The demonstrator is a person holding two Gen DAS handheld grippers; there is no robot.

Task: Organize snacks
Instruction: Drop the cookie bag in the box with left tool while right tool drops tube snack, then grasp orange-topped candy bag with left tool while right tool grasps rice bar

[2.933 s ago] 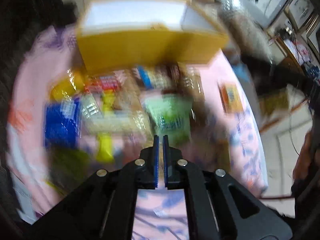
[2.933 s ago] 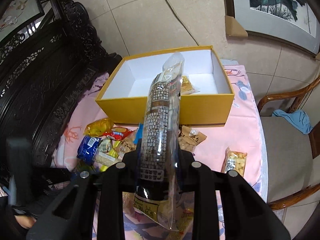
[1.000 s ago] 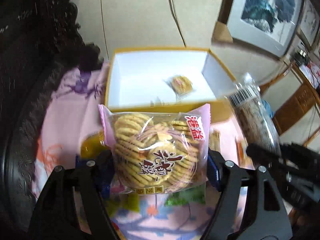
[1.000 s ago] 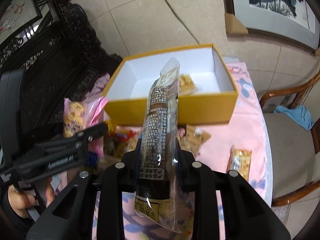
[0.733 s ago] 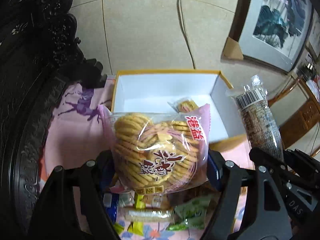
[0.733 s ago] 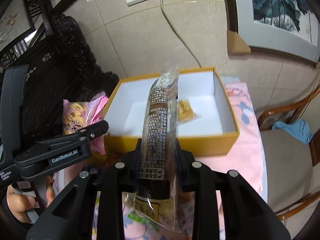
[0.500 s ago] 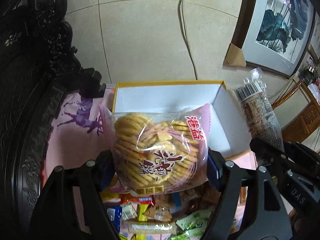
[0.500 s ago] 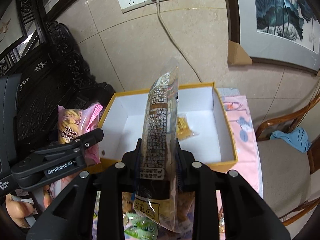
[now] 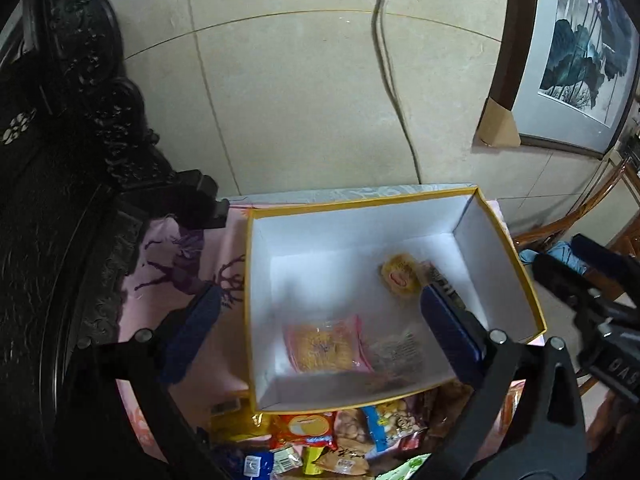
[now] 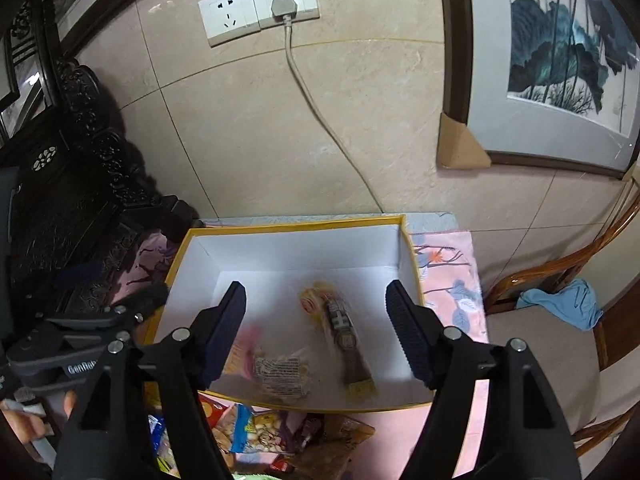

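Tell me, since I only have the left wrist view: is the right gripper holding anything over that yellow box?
Observer: No. In the right wrist view the right gripper is opening its fingers with nothing between them, above the yellow box.
Operator: Something dark is half hidden on the box's right side. What is it?
Observer: A long dark-patterned pack. The right wrist view shows its whole length, lying flat on the box floor, with its far end against the small round snack.
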